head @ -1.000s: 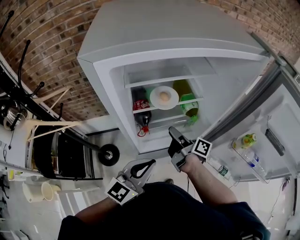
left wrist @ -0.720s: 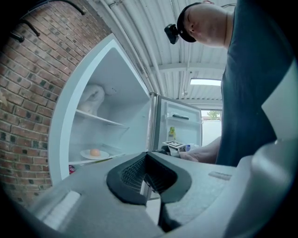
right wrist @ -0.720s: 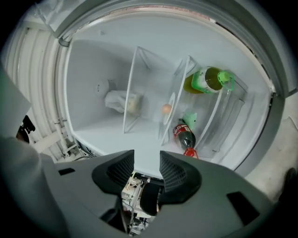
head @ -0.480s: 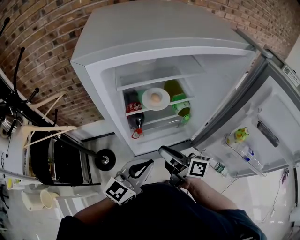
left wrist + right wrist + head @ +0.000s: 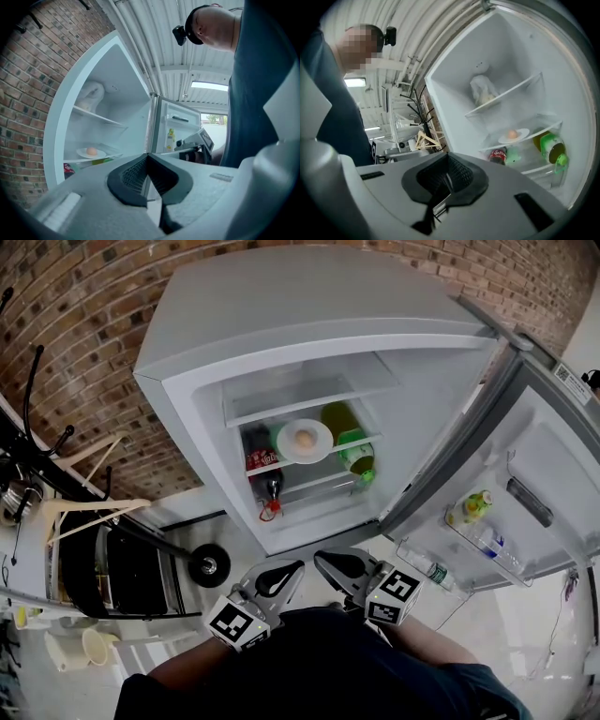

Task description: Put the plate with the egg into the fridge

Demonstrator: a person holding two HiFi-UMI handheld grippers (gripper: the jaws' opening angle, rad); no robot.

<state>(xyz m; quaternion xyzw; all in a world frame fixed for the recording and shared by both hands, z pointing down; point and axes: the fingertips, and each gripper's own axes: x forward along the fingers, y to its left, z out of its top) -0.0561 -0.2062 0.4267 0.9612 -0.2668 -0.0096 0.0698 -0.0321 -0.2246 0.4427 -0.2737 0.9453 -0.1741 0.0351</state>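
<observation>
A white plate with a brown egg (image 5: 305,440) rests on the middle shelf of the open fridge (image 5: 281,324). The plate (image 5: 91,152) also shows at the lower left of the left gripper view, and the plate (image 5: 513,135) is at the right in the right gripper view. Both grippers hang low in front of the person's body, well short of the fridge. The left gripper (image 5: 292,570) is shut and empty, its jaws meeting (image 5: 147,160). Just beside it, the right gripper (image 5: 326,562) is shut with nothing in it (image 5: 447,169).
The fridge door (image 5: 544,474) stands open at the right with bottles (image 5: 473,510) in its rack. A red cola bottle (image 5: 258,461) and green bottles (image 5: 356,452) sit around the plate. A brick wall (image 5: 84,324), a hanger (image 5: 89,502) and a wheel (image 5: 211,565) are at the left.
The right gripper has drawn back from the fridge opening toward the body and its jaws have closed. The plate stays on the shelf. The left gripper has barely moved.
</observation>
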